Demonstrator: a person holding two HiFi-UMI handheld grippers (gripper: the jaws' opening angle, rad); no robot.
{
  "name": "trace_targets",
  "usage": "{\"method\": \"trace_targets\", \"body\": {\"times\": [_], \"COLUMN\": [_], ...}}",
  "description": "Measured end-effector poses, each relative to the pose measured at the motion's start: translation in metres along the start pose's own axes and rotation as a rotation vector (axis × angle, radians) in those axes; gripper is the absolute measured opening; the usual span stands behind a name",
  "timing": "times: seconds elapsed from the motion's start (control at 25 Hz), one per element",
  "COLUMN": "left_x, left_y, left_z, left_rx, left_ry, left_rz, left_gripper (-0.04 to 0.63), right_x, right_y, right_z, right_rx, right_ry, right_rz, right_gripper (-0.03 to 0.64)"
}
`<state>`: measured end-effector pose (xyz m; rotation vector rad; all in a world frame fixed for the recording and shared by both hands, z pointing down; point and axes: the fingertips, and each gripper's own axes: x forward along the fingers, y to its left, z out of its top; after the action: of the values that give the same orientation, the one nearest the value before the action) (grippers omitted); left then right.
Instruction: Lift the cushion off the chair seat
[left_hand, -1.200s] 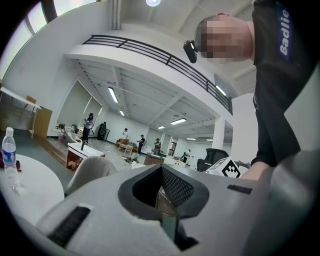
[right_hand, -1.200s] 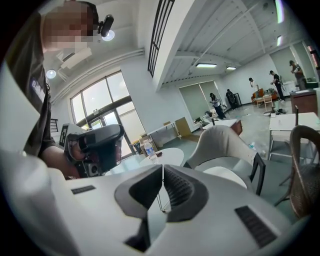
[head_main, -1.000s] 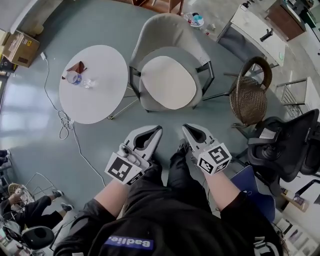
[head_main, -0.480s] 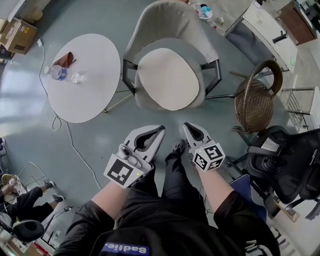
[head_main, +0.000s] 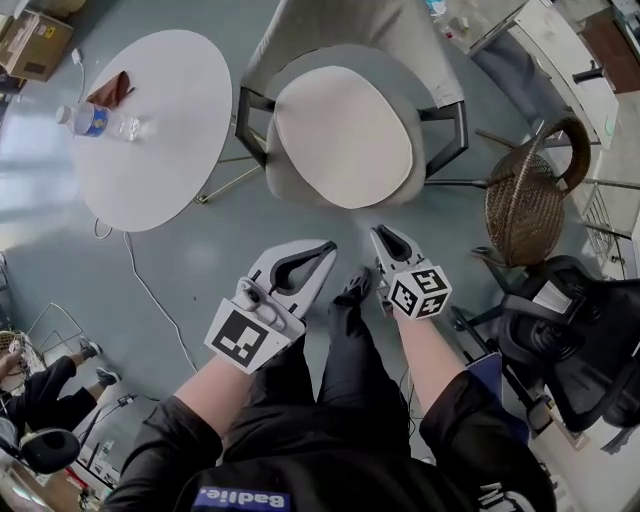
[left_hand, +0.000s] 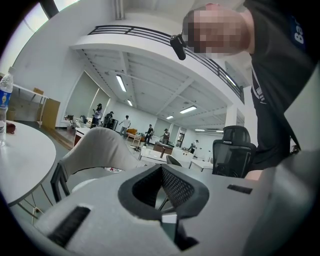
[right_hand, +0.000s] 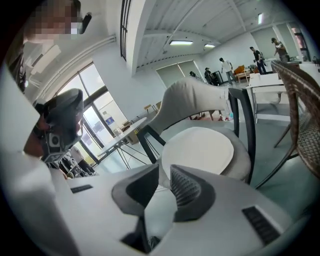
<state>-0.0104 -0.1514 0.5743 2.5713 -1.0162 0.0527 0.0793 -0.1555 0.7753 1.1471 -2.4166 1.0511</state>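
R gripper (head_main: 381, 233) jaws opening, empty, L gripper (head_main: 327, 247) closed, chair back (head_main: 345, 25) cut off

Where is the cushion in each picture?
Head view: the cushion is top centre.
Left gripper view: only a pale sliver, low left under the chair back.
Right gripper view: middle, slightly right.
Shared landmark: the grey chair back.

cushion (head_main: 343, 135) on chair seat (head_main: 428, 112); bottle (head_main: 97, 121), red obj (head_main: 108, 90) on table (head_main: 165, 160)
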Motion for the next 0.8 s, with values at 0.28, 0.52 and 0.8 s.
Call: {"method": "trace_targets", "body": {"times": [0.28, 0.52, 0.8], "left_x": [0.009, 0.011, 0.008], "left_y": [0.007, 0.015, 0.024], "left_z": [-0.018, -0.039, -0.048], "left_rx": [0.004, 0.001, -0.004], "left_ry": [0.009, 0.037, 0.044], "left_rz": [-0.019, -0.019, -0.008], "left_gripper": [0.012, 0.012, 0.012], "right_x": [0.031, 0.057, 0.076], "right_y": [-0.036, -0.070, -0.097], "right_z": [-0.029, -0.052, -0.069], "right_rx": [0.133, 0.334, 0.541], "right_ry": [0.002, -0.018, -0.071], "right_rz": [-0.002, 0.021, 0.049], "right_gripper": [0.137, 0.163, 0.173]}}
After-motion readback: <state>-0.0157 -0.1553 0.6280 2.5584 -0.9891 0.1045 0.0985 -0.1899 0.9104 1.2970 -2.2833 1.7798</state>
